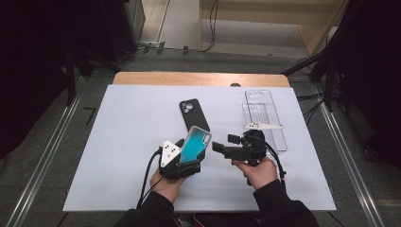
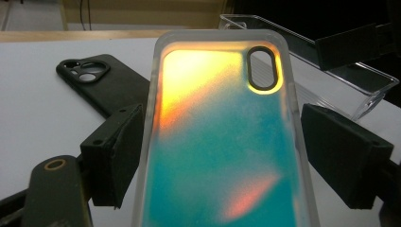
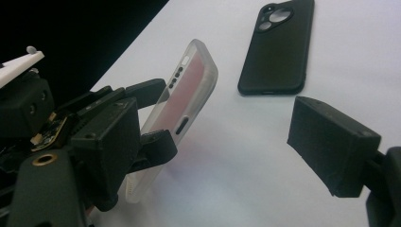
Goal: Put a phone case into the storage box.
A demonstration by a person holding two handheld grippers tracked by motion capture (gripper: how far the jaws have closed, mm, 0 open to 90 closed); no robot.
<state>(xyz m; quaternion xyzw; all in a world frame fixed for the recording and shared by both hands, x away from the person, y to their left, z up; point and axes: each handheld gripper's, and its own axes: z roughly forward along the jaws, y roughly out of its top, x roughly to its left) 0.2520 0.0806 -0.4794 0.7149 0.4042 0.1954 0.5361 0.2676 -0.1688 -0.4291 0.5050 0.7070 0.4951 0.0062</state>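
Observation:
An iridescent teal-and-orange phone case [image 1: 196, 143] [image 2: 222, 142] stands tilted upright above the white board, with my left gripper [image 1: 188, 161] [image 2: 222, 161] shut on its two long edges near the lower end. My right gripper [image 1: 221, 144] [image 3: 222, 151] sits just right of that case, pointing left toward it, jaws open with nothing between them. In the right gripper view, the held case [image 3: 189, 85] and the left gripper rise behind my own left jaw. A black phone case [image 1: 194, 115] [image 2: 104, 80] [image 3: 279, 47] lies flat, camera cutout away from me, just beyond the held case.
A clear plastic tray [image 1: 265, 118] [image 2: 359, 80] lies at the right rear of the white board [image 1: 118, 142], behind my right hand. The wooden table edge [image 1: 198, 78] shows past the board. Metal rails and cables run along the floor on both sides.

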